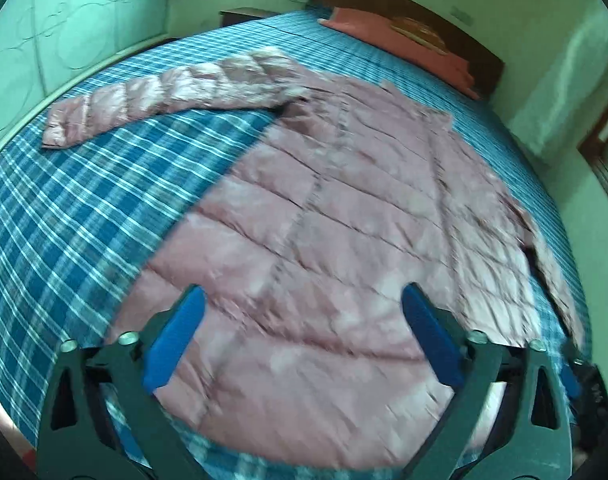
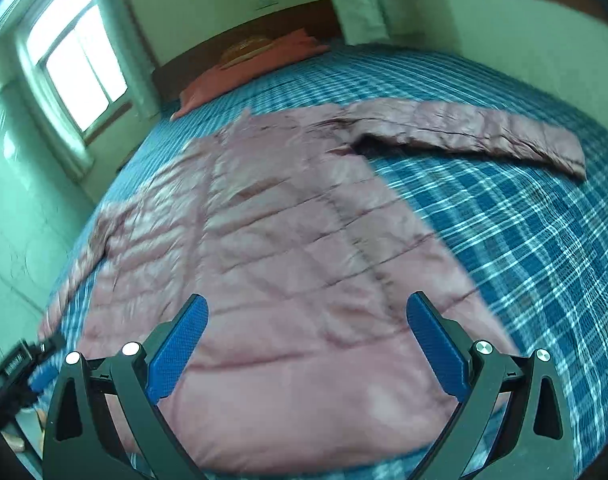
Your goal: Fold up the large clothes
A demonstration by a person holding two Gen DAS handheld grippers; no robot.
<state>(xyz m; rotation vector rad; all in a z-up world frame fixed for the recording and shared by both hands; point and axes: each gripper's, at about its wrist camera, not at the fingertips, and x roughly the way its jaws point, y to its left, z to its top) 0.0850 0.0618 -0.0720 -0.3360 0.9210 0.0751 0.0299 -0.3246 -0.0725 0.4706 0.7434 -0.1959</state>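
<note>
left gripper (image 1: 303, 300) wide, empty | right gripper (image 2: 307, 308) wide, empty | pink jacket (image 1: 344, 208) flat, no legible writing

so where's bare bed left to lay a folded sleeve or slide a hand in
Bare blue plaid bedsheet lies between the pink quilted puffer jacket body and its outstretched sleeve. More lies between the collar and the red pillow. On the other side, the second sleeve hugs the bed's edge.
</note>
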